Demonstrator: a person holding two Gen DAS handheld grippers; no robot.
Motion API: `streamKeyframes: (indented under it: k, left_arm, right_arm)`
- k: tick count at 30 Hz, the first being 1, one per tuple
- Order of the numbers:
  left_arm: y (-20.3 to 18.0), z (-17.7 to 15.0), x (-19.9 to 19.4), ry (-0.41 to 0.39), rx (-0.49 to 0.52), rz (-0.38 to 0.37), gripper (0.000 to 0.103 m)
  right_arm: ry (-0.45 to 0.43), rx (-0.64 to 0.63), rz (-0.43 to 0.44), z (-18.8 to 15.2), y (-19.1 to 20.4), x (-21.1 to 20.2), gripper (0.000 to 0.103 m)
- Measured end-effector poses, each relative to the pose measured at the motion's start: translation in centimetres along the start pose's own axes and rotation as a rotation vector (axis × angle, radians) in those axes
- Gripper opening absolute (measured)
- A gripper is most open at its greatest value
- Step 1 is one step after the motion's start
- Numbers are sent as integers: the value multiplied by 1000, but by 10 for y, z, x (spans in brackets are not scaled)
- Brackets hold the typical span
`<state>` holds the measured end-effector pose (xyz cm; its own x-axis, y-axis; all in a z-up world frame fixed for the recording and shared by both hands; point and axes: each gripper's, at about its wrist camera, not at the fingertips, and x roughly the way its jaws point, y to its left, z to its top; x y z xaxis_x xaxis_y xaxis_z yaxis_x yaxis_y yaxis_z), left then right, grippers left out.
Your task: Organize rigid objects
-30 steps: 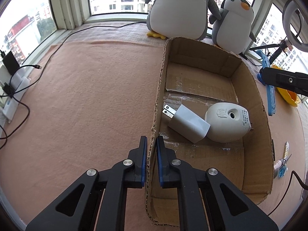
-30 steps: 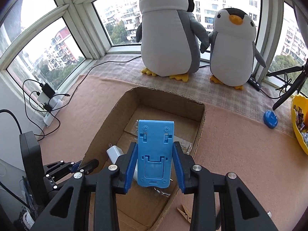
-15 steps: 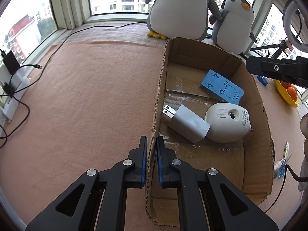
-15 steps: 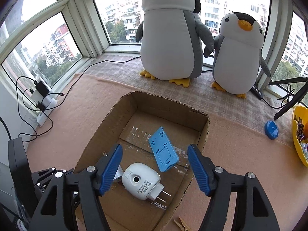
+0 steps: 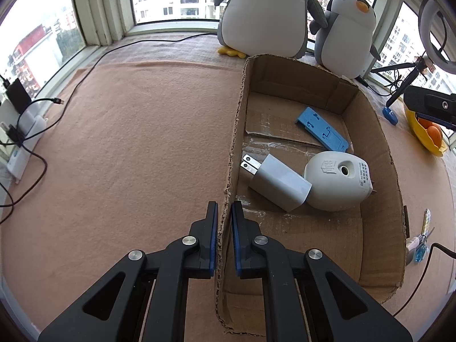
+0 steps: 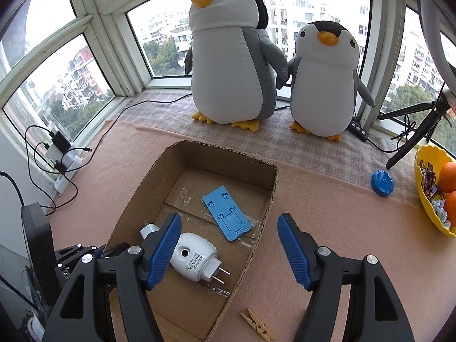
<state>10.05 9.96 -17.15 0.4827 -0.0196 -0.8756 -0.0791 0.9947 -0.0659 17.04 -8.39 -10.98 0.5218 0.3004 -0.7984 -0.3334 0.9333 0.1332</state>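
Observation:
An open cardboard box lies on the pink cloth. On its floor are a blue phone stand, a white charger and a white plug-in device. My left gripper is shut on the box's near left wall, one pad on each side of the cardboard. Above the box's right wall, my right gripper stands open with nothing between its fingers. The blue stand lies below it, apart from both pads.
Two plush penguins stand behind the box by the window. On the cloth lie a wooden clothespin and a blue round lid, with a yellow fruit bowl at the right edge. Chargers and cables sit at the left.
My right gripper opened and let go of the blue phone stand, which now lies flat on the box floor. The gripper drew back a little. The left gripper kept its hold.

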Motion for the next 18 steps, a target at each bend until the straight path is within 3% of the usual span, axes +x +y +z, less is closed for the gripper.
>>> streamKeyframes:
  k: [11,18]
  left_arm:
    - [-3,-1,-1,5,7,18,8]
    - [-3,-2,-4,13,17,26,8]
  right_arm:
    - [-31,103,-66,-26,-62,-47,66]
    - [-3,184,-97,-54,-109,-67,66]
